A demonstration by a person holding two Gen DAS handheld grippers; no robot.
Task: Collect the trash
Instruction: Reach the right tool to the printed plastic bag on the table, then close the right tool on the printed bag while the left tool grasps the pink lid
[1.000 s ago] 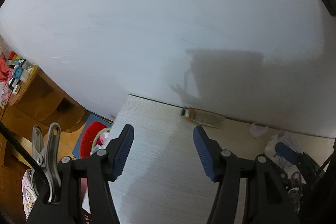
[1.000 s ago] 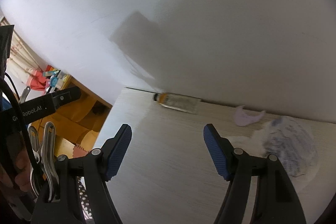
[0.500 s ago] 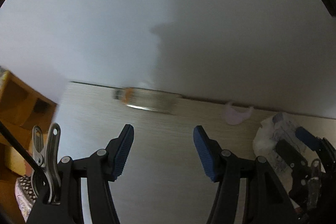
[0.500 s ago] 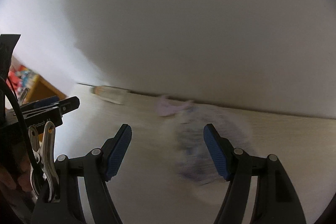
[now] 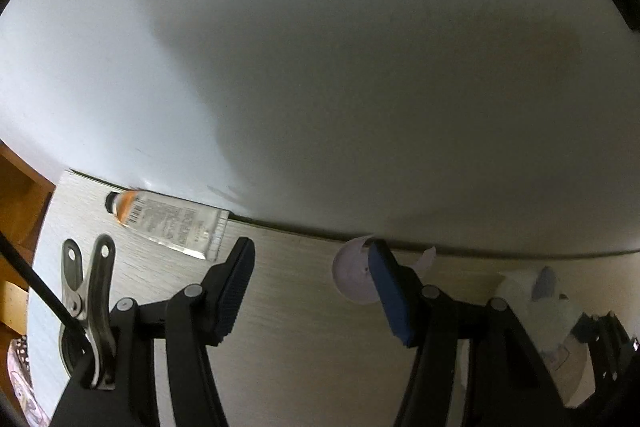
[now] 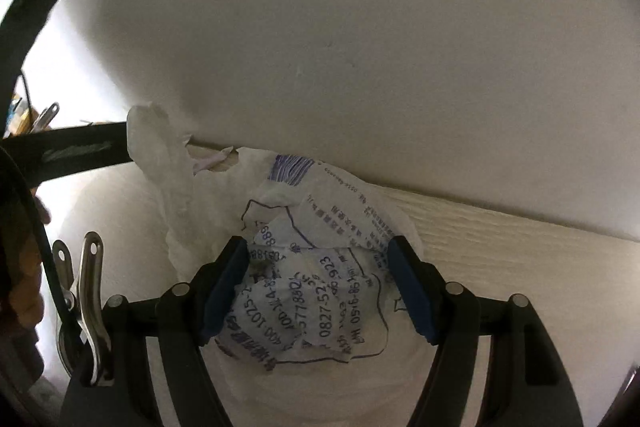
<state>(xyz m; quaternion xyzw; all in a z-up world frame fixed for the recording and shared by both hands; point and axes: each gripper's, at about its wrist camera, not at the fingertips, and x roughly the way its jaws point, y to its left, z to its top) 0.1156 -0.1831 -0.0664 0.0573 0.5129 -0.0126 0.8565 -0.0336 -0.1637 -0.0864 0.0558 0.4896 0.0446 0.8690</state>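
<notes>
My left gripper (image 5: 310, 267) hangs open over the pale wood-grain table (image 5: 300, 355), nothing between its pads. A silver tube (image 5: 168, 223) with an orange neck and black cap lies by the wall, to its upper left. A pale lilac scrap (image 5: 352, 279) sits partly behind its right finger. My right gripper (image 6: 318, 263) is open just over a crumpled white plastic bag (image 6: 312, 299) with blue print. The bag lies between and below the blue pads; no squeeze shows. The bag (image 5: 532, 291) also shows at the far right of the left wrist view.
A white wall (image 5: 360, 67) runs along the table's far edge. A wooden shelf (image 5: 16, 199) stands past the table's left end. The left gripper's black body (image 6: 68, 147) crosses the left of the right wrist view. A lilac scrap (image 6: 212, 161) peeks out behind the bag.
Both grippers have come down closer to the table. The left one shifted right, from the tube toward the lilac scrap. The right one shifted right until the bag lies between its fingers.
</notes>
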